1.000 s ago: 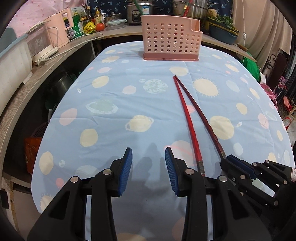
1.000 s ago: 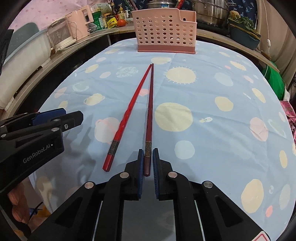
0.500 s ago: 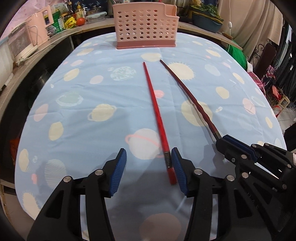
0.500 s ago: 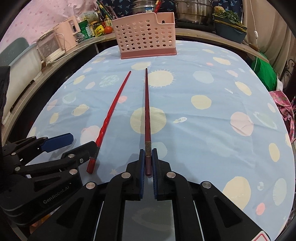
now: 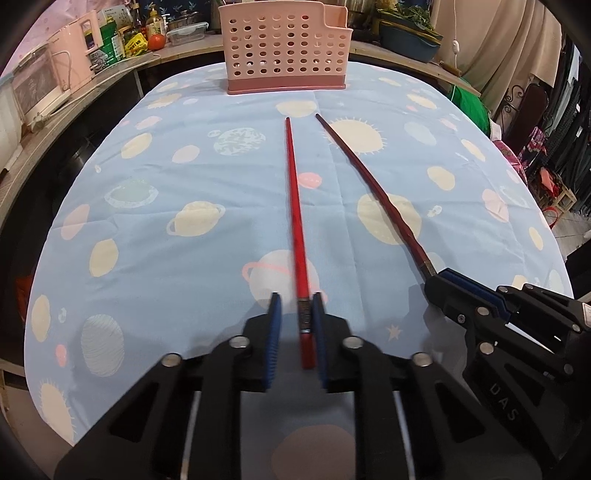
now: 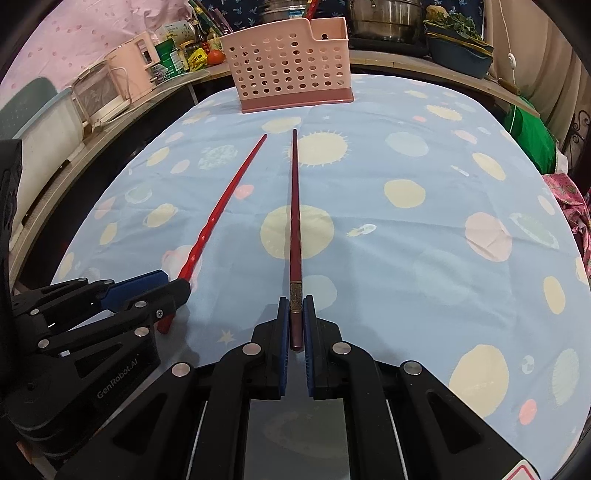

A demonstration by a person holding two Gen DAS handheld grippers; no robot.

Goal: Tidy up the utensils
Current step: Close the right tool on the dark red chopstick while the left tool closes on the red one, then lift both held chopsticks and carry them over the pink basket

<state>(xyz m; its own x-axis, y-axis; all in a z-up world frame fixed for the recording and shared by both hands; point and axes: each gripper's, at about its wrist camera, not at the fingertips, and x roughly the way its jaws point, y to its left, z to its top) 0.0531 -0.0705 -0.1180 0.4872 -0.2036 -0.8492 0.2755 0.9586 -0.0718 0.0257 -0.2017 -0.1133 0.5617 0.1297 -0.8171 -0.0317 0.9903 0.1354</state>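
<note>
A bright red chopstick lies on the blue tablecloth, its near end between the fingers of my left gripper. The jaws are narrowed around it, with a gap on the left side. It also shows in the right wrist view. My right gripper is shut on the near end of a dark red chopstick, which points toward the pink perforated utensil basket. The dark chopstick and the basket also show in the left wrist view.
The oval table has a blue planet-print cloth. A counter behind holds pink appliances, bottles, a tomato, pots and a bowl of greens. Curtains and a chair stand at the right.
My left gripper has moved over the bright red chopstick's end and narrowed its jaws around it. My right gripper stays shut on the dark chopstick.
</note>
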